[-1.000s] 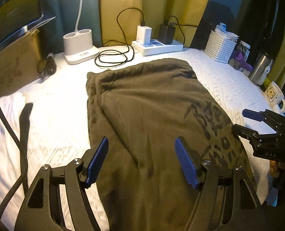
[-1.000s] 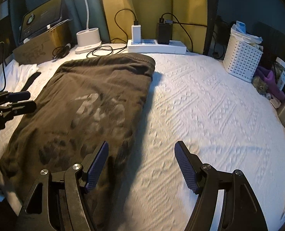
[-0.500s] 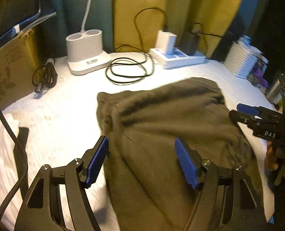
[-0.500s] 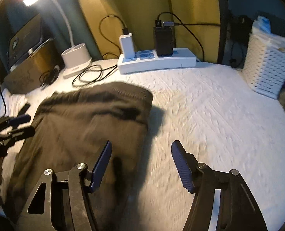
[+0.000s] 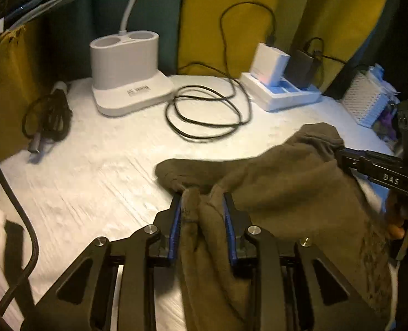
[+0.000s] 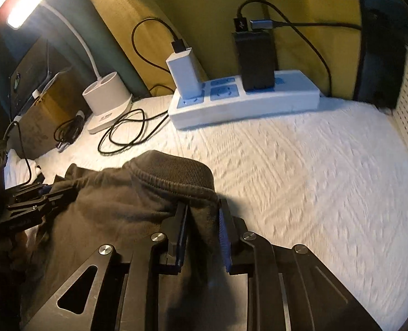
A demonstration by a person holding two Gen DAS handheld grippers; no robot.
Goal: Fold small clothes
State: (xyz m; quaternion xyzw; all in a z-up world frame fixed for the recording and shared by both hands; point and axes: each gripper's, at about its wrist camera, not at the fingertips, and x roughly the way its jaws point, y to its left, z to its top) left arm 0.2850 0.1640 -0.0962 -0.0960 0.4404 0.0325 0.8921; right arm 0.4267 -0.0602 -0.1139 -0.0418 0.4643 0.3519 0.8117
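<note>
We look over a white, quilted surface (image 5: 99,165), embossed with a fine zigzag relief, backed by mustard-yellow and teal curtains (image 5: 226,22). At the far left a cardboard box (image 6: 38,115) stands by a bundled black cable (image 5: 48,121). Next comes a smooth white lamp base (image 5: 126,71) with two round wells and a curved neck, its light bar (image 6: 32,2) glowing warm. A loose black cord (image 5: 206,115) coils on the surface beside it. Then a white power strip (image 6: 242,102) with blue sockets carries a white charger block (image 6: 183,71) and a boxy black adapter (image 6: 255,60). At the far right sits a white perforated basket (image 5: 365,102).

The olive-brown garment (image 5: 292,193), soft and fleecy with a ribbed hem, lies bunched in the near middle of the surface. The left tongs (image 5: 201,215) have just been closing and now pinch a gathered fold at the garment's left corner between blue ridged pads. The right tongs (image 6: 202,220) have likewise just been closing and pinch the ribbed hem at its right corner. Both frames are matte black plastic with silver rivets.
</note>
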